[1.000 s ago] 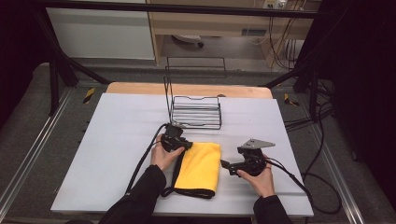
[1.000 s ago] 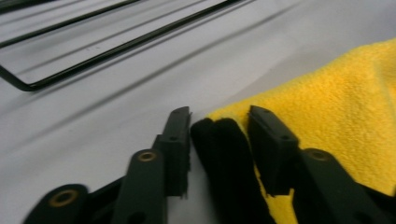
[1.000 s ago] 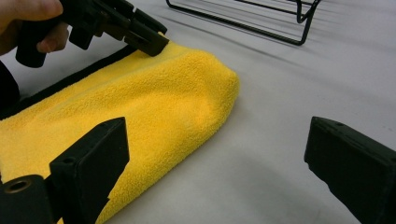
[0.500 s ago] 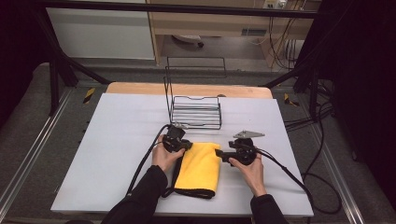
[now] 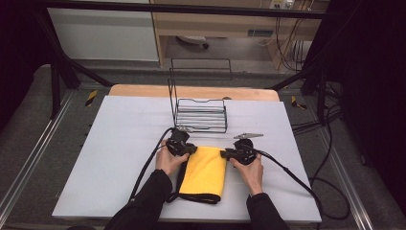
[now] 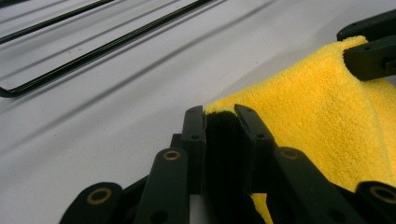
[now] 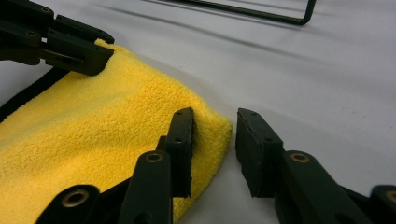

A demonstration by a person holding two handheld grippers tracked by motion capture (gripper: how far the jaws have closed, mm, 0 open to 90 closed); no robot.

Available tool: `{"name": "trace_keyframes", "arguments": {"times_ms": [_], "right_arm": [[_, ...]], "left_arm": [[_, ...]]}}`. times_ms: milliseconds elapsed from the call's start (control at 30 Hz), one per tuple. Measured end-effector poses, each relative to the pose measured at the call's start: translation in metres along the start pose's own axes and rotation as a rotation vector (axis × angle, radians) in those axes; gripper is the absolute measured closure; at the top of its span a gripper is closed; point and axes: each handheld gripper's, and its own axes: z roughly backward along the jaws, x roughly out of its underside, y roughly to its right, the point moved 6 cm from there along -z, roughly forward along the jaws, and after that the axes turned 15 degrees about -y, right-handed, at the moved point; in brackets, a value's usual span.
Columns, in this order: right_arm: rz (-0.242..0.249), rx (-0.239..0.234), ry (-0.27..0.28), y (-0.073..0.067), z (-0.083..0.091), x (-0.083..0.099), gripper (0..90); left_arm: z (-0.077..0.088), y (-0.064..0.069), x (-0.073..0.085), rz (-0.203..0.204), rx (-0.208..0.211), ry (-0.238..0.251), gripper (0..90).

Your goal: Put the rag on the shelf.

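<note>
cloth: yellow cloth folded flat on white worktop, near edge towards me, wire rack just beyond its far edge

left claw: my left claw closed on far-left corner of cloth; black hem pinched betw. the pads, jaws nearly together w/ fabric filling the gap

right claw: my right claw at far-right corner; jaws have just been closing. One pad presses the fluffy edge, the other stands just off it w/ a sliver of worktop showing betw. Corner is between the jaws but not yet clamped

step (my reading): pinch both far corners, prob. to lift or fold the cloth; left side ready, right side half done

risk 1: right jaws may shut on only the outermost tuft of the corner -> slips out on lift, cloth swings from left claw alone

risk 2: corner is several layers; right claw may catch top layer only -> fold opens when raised

risk 3: rack is near; lifting away from me could drag the cloth edge or a claw into its wires

risk 4: uneven pull L vs R -> cloth skews, fold line lost
</note>
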Motion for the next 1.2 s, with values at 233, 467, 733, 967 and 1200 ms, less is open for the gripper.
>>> {"name": "trace_keyframes", "arguments": {"times_ms": [233, 467, 733, 967, 1200], "right_arm": [[-0.026, -0.038, -0.025, -0.003, 0.002, 0.0, 82.5], [-0.005, -0.039, 0.01, -0.007, 0.013, -0.004, 83.9], [0.055, -0.074, 0.118, -0.025, 0.044, -0.01, 83.8], [0.105, -0.071, 0.18, -0.041, 0.063, -0.015, 83.8], [0.145, -0.065, 0.231, -0.053, 0.078, -0.02, 83.8]], "left_arm": [[0.002, -0.003, 0.0, 0.018, 0.035, -0.001, 77.5], [0.015, -0.004, 0.002, 0.03, 0.063, 0.049, 79.5], [0.047, 0.002, 0.007, 0.014, 0.074, 0.161, 79.4], [0.075, 0.01, 0.013, -0.016, 0.044, 0.236, 79.3], [0.097, 0.016, 0.016, -0.029, 0.021, 0.308, 79.2]]}}
